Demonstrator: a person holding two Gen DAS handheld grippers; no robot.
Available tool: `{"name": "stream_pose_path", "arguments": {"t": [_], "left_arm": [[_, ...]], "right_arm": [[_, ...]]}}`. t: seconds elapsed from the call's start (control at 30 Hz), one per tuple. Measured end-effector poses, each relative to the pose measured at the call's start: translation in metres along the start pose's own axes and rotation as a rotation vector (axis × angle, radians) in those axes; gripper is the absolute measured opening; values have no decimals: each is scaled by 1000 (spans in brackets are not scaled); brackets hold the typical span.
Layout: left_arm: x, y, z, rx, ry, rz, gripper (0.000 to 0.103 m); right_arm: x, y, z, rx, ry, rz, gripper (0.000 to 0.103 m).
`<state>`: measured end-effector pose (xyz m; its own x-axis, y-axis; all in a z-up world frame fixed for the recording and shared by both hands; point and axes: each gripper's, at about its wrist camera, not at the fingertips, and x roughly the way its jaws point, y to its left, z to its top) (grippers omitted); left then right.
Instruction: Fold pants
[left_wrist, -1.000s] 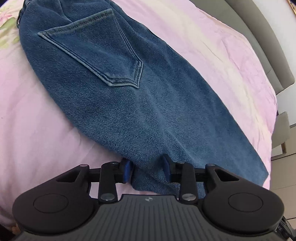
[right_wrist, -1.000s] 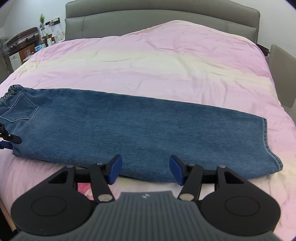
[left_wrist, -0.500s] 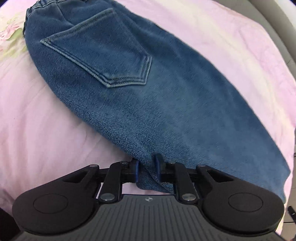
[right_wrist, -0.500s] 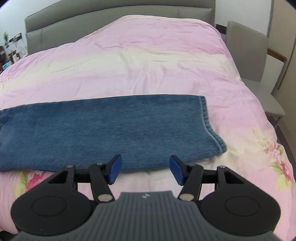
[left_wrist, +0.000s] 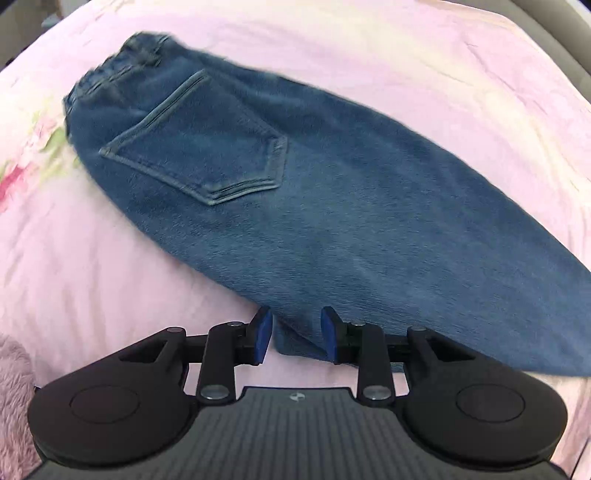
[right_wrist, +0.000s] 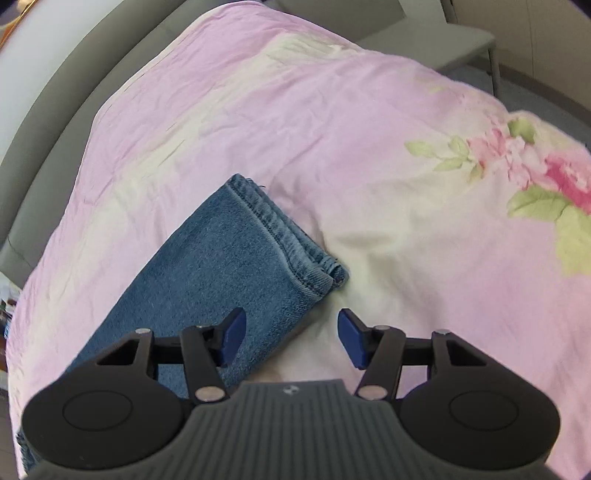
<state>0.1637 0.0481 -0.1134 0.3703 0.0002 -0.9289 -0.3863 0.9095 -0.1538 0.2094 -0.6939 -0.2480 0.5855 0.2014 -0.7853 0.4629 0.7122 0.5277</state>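
Left wrist view: the jeans (left_wrist: 332, 206) lie flat on the pink bedspread (left_wrist: 92, 266), long axis running diagonally from the waistband at upper left down toward lower right, back pocket (left_wrist: 207, 147) facing up. The left claw (left_wrist: 296, 340) stands parted, a fold of denim edge between its blue pads, pads not pressing it. Right wrist view: the leg hem (right_wrist: 288, 236) points up and right, stitching crisp. The right claw (right_wrist: 291, 338) gapes wide, holding nothing, its left pad above the denim.
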Motion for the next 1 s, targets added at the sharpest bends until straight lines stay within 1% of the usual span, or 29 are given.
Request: {"name": "stream_pose_path", "arguments": {"t": [0.07,0.17,0.23,0.33,0.4,0.43,0.47,0.5,0.53,0.63,0.77,0.87,0.9,1.0], "left_arm": [[-2,-13,2,37,-14,-10,36],[-1,-37,7,94,-5,-66,36],[4,-60,8,154,-5,-99,36],[8,-97,5,251,-12,-157,36],[13,-122,2,307,-16,-206,36],[16,-137,0,342,-19,-234,36],[19,-149,-1,368,-19,-254,36],[21,-163,-4,397,-20,-284,35],[24,-175,-6,427,-17,-315,34],[37,-211,-12,516,4,-395,30],[56,-249,-26,612,25,-465,29],[67,-270,-41,667,48,-497,25],[70,-275,-47,680,50,-500,24],[83,-282,-60,692,62,-497,23]], "right_arm": [[12,-8,1,45,7,15,48],[31,-21,3,112,13,36,48],[41,-27,6,145,4,56,45],[56,-29,10,162,-12,65,44],[60,-26,11,152,-27,55,39],[59,-24,11,143,-32,53,33],[56,-23,12,135,-37,56,29],[51,-23,12,127,-42,69,23],[45,-21,14,116,-48,81,20],[23,-5,21,47,-71,105,18],[-5,27,32,-32,-102,144,18],[-24,54,36,-98,-123,153,17],[-30,64,35,-121,-129,156,17],[-46,90,36,-167,-136,169,17]]}}
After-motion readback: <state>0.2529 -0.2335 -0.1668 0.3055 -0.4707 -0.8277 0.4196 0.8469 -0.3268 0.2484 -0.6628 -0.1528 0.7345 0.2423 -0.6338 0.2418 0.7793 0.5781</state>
